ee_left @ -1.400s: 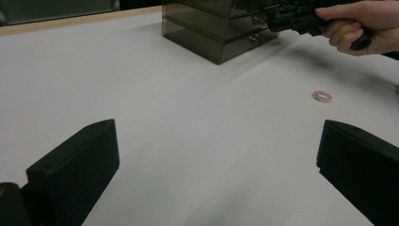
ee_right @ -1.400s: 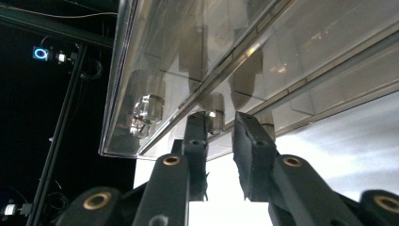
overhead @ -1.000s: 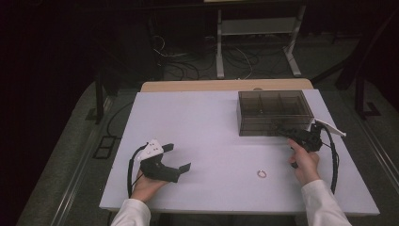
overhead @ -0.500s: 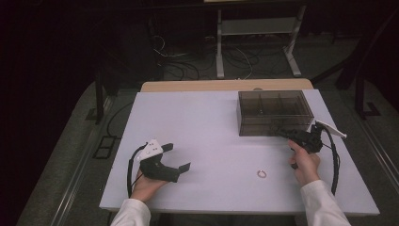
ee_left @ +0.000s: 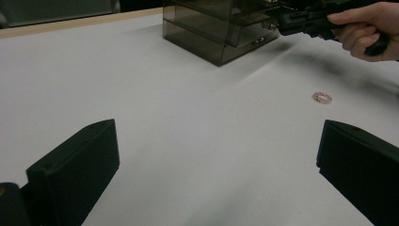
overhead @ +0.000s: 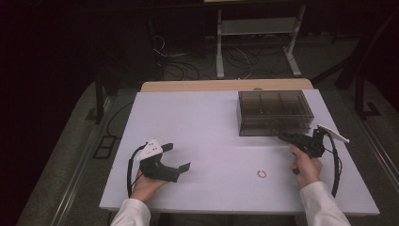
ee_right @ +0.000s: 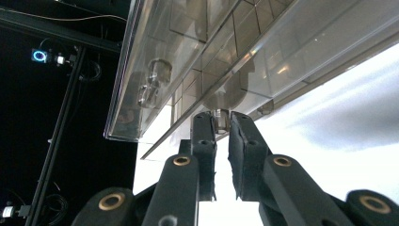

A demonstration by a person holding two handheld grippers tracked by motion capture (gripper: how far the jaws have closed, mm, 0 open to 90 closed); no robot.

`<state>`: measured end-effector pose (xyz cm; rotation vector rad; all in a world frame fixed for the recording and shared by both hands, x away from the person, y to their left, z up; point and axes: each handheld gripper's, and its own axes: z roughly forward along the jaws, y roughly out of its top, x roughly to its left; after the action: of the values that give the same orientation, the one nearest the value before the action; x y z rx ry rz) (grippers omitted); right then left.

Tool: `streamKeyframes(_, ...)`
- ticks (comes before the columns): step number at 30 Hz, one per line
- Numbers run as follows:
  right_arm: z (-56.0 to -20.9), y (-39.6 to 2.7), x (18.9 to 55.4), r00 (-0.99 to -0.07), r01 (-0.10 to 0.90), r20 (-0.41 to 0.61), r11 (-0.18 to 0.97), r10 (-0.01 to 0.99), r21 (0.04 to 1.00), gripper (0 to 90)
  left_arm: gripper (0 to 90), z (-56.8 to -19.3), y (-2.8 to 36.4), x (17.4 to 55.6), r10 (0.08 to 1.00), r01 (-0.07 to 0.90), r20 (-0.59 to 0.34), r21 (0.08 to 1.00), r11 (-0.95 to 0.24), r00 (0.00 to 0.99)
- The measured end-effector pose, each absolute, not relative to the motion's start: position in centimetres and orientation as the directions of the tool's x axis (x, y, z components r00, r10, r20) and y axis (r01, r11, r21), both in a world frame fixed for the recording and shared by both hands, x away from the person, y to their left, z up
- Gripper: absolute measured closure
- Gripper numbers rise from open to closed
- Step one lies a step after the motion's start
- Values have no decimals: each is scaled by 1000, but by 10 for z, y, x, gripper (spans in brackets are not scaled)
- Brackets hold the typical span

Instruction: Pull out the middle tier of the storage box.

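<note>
A smoky clear drawer box (overhead: 275, 112) stands at the table's back right. My right gripper (overhead: 283, 137) reaches its front face from the right. In the right gripper view the jaws (ee_right: 221, 123) are shut on a small drawer knob (ee_right: 220, 117) on the box (ee_right: 244, 42). A second knob (ee_right: 153, 75) sits farther along that face. My left gripper (overhead: 178, 157) rests at the front left, open, with nothing between its jaws (ee_left: 216, 155). A small ring (overhead: 261, 173) lies on the white table between the two hands, also in the left gripper view (ee_left: 322, 97).
The white table (overhead: 202, 122) has a wooden strip along its far edge. Beyond it are floor cables and a white metal stand (overhead: 256, 33). The right hand and its gripper (ee_left: 301, 19) show at the box (ee_left: 221, 28) in the left gripper view.
</note>
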<state>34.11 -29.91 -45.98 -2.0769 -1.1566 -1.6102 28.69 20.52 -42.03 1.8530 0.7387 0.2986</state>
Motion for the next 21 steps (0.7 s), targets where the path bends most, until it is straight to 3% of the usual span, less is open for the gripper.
streamKeyframes(21,-460,-298,331,53,724,901,-638,430,262,794,0,-419,207,286,617,345,-134,909,-236,775)
